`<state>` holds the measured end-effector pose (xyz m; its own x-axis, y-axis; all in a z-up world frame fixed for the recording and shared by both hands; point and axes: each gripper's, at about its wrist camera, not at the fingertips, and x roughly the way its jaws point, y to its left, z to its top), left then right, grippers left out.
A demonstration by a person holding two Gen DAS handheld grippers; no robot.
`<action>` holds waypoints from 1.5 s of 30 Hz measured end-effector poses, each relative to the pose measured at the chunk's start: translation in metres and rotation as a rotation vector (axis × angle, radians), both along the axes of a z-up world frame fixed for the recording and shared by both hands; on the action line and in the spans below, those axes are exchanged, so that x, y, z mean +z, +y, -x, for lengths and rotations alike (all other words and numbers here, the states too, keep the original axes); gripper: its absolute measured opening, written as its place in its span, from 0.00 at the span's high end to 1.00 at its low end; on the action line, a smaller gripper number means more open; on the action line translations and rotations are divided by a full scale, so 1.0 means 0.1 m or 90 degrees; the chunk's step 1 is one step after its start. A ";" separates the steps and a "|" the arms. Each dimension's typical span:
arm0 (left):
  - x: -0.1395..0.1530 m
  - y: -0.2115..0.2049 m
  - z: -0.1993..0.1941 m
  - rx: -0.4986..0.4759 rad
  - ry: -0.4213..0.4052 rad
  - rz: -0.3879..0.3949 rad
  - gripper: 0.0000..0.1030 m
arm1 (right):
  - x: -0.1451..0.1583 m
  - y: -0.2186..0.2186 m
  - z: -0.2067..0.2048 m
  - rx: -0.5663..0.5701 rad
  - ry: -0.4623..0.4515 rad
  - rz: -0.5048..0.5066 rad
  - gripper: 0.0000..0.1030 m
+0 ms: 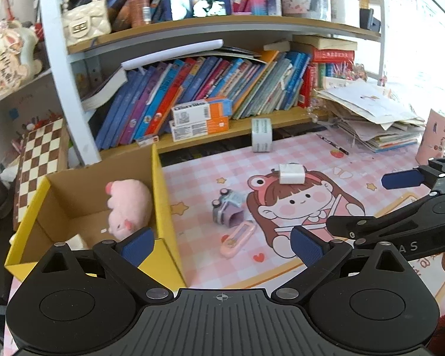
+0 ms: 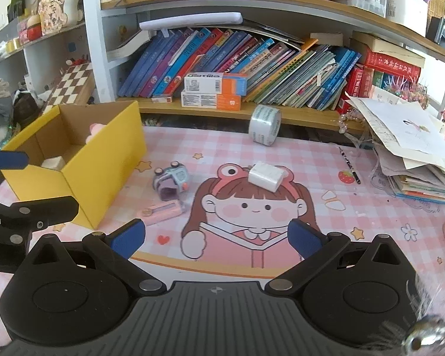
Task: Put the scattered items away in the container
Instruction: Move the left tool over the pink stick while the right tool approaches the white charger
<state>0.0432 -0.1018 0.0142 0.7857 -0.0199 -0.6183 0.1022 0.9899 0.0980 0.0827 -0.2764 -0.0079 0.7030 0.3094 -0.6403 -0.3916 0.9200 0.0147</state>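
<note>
A yellow cardboard box [image 1: 160,195] [image 2: 103,160] stands at the left of the pink mat. A pink plush pig [image 1: 130,207] lies inside it, with a small white item beside it [image 2: 54,162]. On the mat lie a purple toy watch [image 1: 227,209] [image 2: 170,182], a pink flat case [image 1: 237,238] [image 2: 161,212], a white charger block [image 1: 292,173] [image 2: 265,175] and a tape roll [image 1: 261,135] [image 2: 264,124]. My left gripper [image 1: 221,247] is open and empty, near the box's front corner. My right gripper [image 2: 216,238] is open and empty, over the mat's front.
A low wooden shelf with leaning books and two toothpaste boxes [image 2: 213,90] runs behind the mat. A paper and book pile [image 2: 415,154] sits at the right. A pencil [image 2: 349,164] lies near it. A chessboard [image 1: 35,163] stands left of the box.
</note>
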 end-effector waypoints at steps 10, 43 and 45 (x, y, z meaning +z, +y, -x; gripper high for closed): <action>-0.07 -0.17 -0.16 -0.021 0.008 -0.005 0.03 | -0.08 -0.18 -0.21 -0.015 0.015 -0.004 0.00; -0.49 -0.30 -0.77 -0.016 0.110 -0.003 0.03 | -0.50 -0.38 -1.01 -0.023 0.060 0.017 0.00; -0.52 -0.29 -0.80 -0.012 0.118 -0.002 0.03 | -0.51 -0.37 -1.06 -0.021 0.061 0.017 0.00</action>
